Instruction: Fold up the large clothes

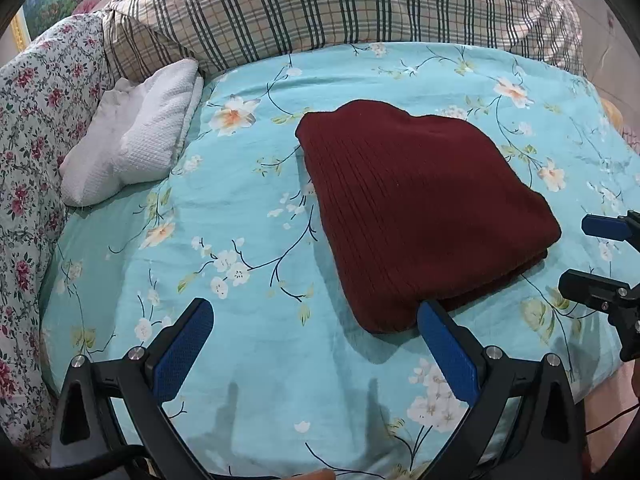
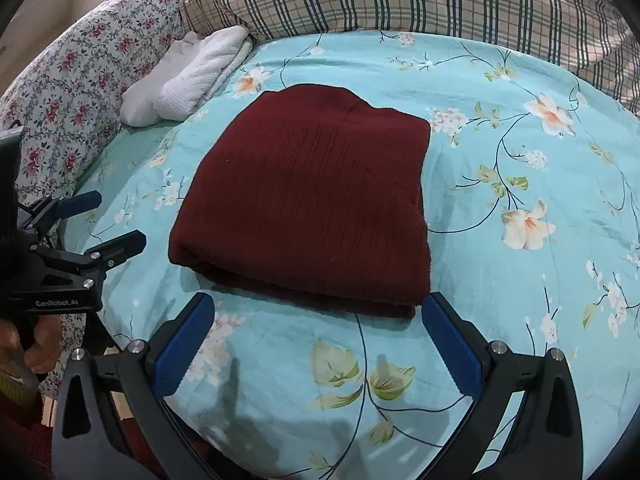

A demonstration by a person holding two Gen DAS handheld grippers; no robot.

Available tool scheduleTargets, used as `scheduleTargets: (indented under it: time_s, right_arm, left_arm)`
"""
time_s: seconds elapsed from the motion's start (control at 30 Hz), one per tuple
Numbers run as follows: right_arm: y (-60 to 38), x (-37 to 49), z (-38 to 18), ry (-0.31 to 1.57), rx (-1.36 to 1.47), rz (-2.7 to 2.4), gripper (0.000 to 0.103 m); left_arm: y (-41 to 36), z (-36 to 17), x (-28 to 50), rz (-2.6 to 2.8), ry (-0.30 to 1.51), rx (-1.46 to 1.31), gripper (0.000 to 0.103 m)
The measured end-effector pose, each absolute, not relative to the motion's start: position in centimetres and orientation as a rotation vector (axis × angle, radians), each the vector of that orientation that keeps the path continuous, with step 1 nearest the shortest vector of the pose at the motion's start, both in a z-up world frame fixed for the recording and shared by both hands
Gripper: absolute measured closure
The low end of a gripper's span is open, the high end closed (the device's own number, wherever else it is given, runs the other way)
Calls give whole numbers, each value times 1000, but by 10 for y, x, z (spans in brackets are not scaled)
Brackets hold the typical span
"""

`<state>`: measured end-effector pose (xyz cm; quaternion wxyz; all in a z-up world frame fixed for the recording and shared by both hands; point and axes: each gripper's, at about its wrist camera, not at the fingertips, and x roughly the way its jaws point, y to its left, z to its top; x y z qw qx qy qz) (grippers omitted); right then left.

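Right at my end, the left tool (image 1: 316,332) is spread wide and holding nothing, hanging over bare bed sheet (image 1: 240,216). Its right finger tip sits just at the near corner of the sweater (image 1: 420,200), though I can't tell whether it touches. The right tool (image 2: 318,330) is spread wide too, empty, with both tips just short of the sweater's near edge. In the right view I can also see the person's hand (image 2: 36,340) gripping the handle of the left tool at the left side.

Next out is the thing I'm working on: the dark red ribbed sweater sits in the middle of the bed as a compact, roughly square bundle. I can see stacked layers along its near edge, so it's doubled over more than once. No sleeve or hem trails out that I can see. The far edge bulges a little rather than lying straight.

My read is that the folding is essentially done, and I'm at the let-go or check stage. If anything is left, it's one last half-fold or a tidy-up. For that I'd pinch the two near corners through all the layers and carry them evenly to the far edge so the stack doesn't slide apart.

Farther off, a white towel (image 1: 132,132) lies near the left, well apart from the sweater. Behind it are a flowered pillow (image 1: 36,120) and, at the back, a plaid quilt (image 1: 320,4).
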<state>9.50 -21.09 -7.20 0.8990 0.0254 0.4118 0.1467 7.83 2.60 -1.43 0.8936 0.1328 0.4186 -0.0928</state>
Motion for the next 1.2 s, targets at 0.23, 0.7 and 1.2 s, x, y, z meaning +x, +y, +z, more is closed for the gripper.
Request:
scheduleTargets:
  time_s: [0.23,0.7,1.2]
  right_arm:
    - [-212,97,-64,841,46,311,0]
    - [-210,104,-67,852,42,321,0]
    - [-212,106,-63,840,41,325,0]
  left_arm:
    - [27,-8,76,-203,841,251,1]
    - [21,-9,80,-202,847,270,1]
    - [20,-7,80,-202,842,268,1]
